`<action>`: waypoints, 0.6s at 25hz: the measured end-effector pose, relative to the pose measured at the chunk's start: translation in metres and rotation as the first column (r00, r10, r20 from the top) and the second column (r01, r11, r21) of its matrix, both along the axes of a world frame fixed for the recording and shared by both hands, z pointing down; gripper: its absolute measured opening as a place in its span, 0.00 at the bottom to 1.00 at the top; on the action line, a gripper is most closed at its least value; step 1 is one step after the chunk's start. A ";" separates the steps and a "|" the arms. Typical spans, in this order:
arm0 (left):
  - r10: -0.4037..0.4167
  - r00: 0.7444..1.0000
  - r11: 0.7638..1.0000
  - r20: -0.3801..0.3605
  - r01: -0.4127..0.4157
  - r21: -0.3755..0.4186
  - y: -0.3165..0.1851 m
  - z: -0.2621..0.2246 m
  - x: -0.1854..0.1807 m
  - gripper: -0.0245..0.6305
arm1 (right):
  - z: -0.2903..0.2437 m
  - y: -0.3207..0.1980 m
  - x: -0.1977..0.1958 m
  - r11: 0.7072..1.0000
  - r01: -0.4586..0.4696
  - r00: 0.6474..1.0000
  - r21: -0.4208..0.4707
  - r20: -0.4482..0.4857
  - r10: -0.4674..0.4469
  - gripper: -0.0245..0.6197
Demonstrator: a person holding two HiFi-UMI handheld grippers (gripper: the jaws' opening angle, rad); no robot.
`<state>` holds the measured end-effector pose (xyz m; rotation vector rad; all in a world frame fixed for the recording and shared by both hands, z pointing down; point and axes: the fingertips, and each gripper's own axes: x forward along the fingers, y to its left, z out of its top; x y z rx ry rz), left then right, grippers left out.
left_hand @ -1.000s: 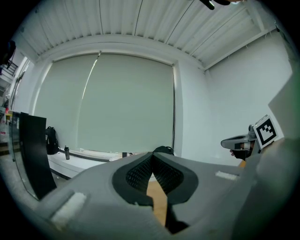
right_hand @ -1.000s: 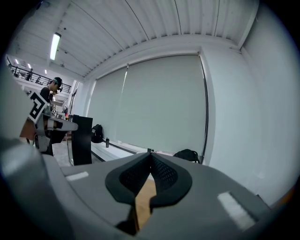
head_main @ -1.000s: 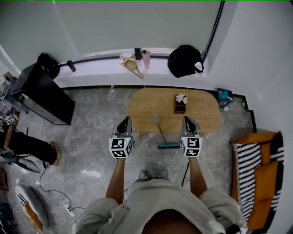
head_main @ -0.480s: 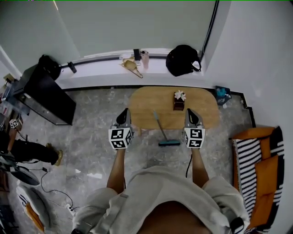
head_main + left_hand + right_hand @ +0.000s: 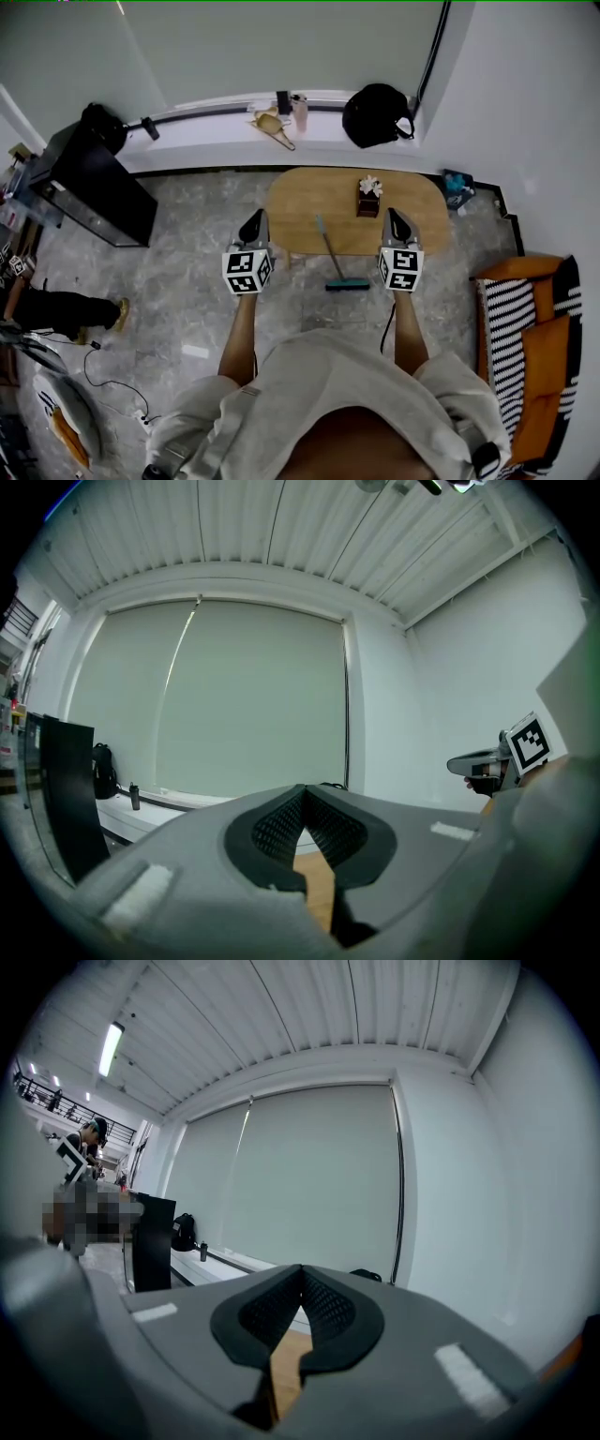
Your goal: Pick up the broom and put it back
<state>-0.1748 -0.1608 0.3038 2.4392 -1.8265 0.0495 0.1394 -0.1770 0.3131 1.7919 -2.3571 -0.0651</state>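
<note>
A small broom (image 5: 330, 255) with a teal head (image 5: 347, 284) leans with its handle against the front edge of the oval wooden table (image 5: 300, 202), head on the floor. My left gripper (image 5: 253, 217) (image 5: 305, 791) hangs left of it, shut and empty. On the broom's right, my right gripper (image 5: 396, 215) (image 5: 302, 1270) is also shut with nothing held. Both point toward the table and the window wall, well above the floor and apart from the broom. Neither gripper view shows the broom; only a strip of the table top (image 5: 284, 1372) appears below the jaws.
A flower box (image 5: 369, 199) stands on the table. Behind it a window ledge (image 5: 206, 131) carries a black bag (image 5: 377, 114) and small items. A black cabinet (image 5: 89, 197) stands left, an orange striped sofa (image 5: 525, 347) right. A person's legs (image 5: 56, 309) and cables lie at far left.
Both grippers have risen slightly and stay shut. The view has shifted a little toward the table. The person's legs at the left have moved further left.
</note>
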 end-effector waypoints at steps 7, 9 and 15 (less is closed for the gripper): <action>0.001 1.000 1.000 0.004 -0.001 -0.001 0.002 -0.002 -0.001 0.04 | 0.001 0.001 -0.003 1.000 0.005 1.000 -0.005 0.000 -0.005 0.04; 0.001 1.000 1.000 0.005 -0.001 -0.003 0.003 -0.001 -0.002 0.04 | 0.001 0.002 -0.004 1.000 0.007 1.000 -0.005 0.000 -0.007 0.04; 0.002 1.000 1.000 0.006 -0.002 -0.009 0.004 0.001 -0.004 0.04 | 0.002 0.001 -0.008 1.000 0.012 1.000 -0.007 -0.002 -0.012 0.04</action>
